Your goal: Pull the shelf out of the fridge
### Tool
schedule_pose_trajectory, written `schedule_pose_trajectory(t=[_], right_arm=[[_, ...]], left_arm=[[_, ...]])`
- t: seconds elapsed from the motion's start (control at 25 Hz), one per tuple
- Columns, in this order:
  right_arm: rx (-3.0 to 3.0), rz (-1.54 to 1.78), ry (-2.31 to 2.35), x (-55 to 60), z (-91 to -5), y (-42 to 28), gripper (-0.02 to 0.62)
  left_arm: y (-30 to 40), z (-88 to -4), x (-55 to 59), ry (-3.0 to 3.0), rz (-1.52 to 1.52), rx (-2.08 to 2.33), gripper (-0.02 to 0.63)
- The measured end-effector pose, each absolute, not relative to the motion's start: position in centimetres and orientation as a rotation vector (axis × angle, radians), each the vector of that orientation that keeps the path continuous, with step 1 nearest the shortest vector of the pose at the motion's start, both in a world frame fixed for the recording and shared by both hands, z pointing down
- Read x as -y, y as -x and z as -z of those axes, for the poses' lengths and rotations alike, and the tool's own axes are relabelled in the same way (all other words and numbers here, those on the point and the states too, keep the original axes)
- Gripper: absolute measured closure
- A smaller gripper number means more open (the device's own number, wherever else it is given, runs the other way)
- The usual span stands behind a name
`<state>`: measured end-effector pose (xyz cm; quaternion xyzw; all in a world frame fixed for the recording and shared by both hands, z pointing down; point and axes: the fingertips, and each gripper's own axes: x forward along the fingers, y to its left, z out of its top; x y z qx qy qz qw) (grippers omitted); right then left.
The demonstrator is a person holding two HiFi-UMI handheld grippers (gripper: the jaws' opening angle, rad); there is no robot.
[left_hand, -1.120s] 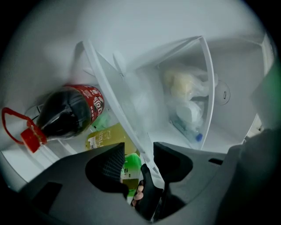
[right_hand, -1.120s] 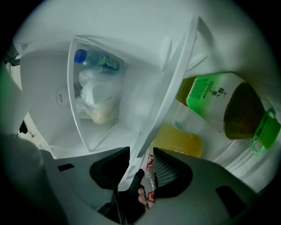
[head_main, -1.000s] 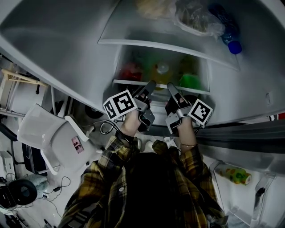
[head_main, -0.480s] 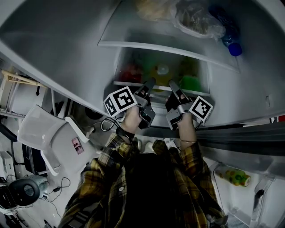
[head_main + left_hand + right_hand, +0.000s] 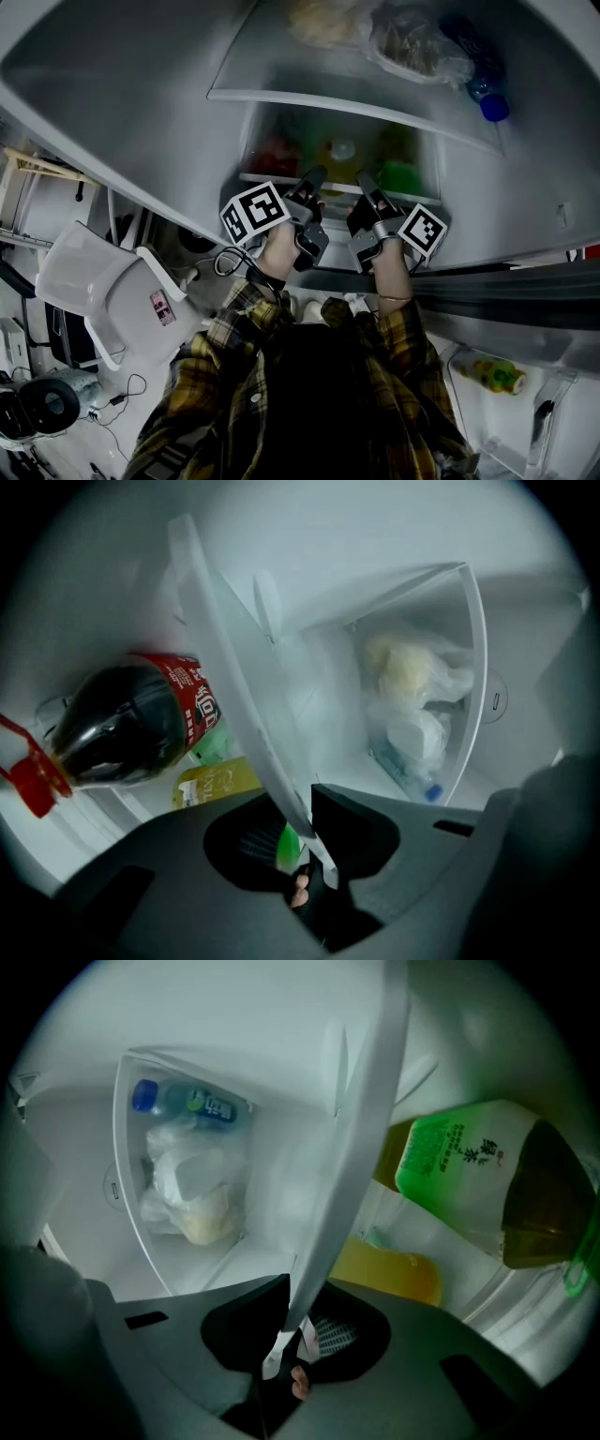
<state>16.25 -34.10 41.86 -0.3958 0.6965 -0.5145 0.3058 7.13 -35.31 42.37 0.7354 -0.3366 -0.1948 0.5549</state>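
Observation:
The lower glass shelf point(image 5: 339, 185) has a white front edge across the fridge's middle. Both grippers point level at that edge, side by side. My left gripper point(image 5: 311, 190) is the one with the marker cube on the left, my right gripper point(image 5: 364, 195) sits just to its right. In the left gripper view the shelf point(image 5: 239, 686) runs slantwise into the left gripper point(image 5: 298, 841). In the right gripper view the shelf point(image 5: 361, 1147) drops between the jaws of the right gripper point(image 5: 300, 1321). Both pairs of jaws have just been closing and now clamp the edge.
Under the shelf lie a dark cola bottle point(image 5: 131, 724), a green tea bottle point(image 5: 478, 1185) and a yellow pack point(image 5: 394, 1274). The upper shelf point(image 5: 281, 92) holds bagged food and a blue-capped bottle point(image 5: 487, 94). A white chair point(image 5: 122, 291) stands at the left, the fridge door's rack point(image 5: 492, 370) at the right.
Both hands stay at the shelf's front edge and have barely shifted. The jaws stand narrower on that edge than a second ago.

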Motion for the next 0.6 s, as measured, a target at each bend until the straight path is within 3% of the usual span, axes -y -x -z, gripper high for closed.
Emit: schedule_pose_trajectory(t=[0.12, 0.6], right_arm=[[-1.815, 1.375, 1.031, 34.11, -41.72, -16.22, 0.541], [-1.768, 1.402, 1.024, 34.04, -41.83, -16.24, 0.555]], left_arm=[[-7.17, -42.0, 35.35, -1.73, 0.48, 0.789, 0.555], [-7.1, -41.99, 35.3, -1.724, 0.488, 0.8, 0.564]])
